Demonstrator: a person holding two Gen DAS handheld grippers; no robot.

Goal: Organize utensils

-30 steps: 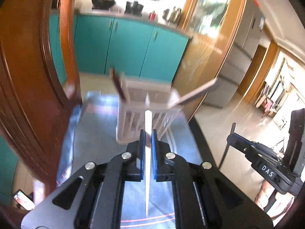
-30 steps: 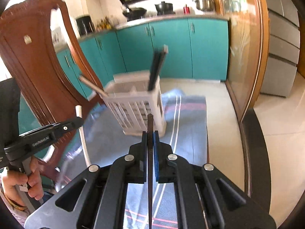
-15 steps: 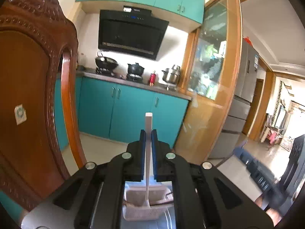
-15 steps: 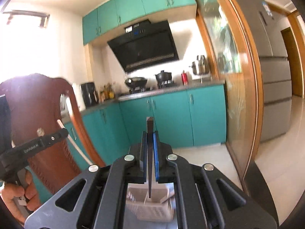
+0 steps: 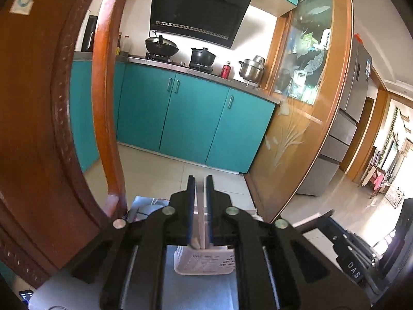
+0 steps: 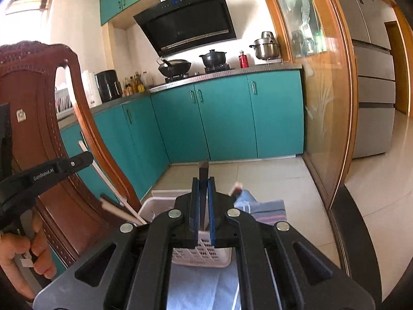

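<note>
Looking down your left wrist view: left gripper (image 5: 200, 180) has just been opening, its pads now slack around the white chopstick (image 5: 200, 222), which drops into the white utensil basket (image 5: 204, 261) below on the cloth. Right wrist view: right gripper (image 6: 203, 183) is clamped tight on a dark chopstick (image 6: 203, 170), above the same basket (image 6: 201, 255); white chopsticks lean out its left side.

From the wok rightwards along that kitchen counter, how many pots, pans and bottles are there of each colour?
Black: 2, the wok and the black pot
Red: 1, the red bottle
Silver: 1, the steel pot
Total: 4
</note>
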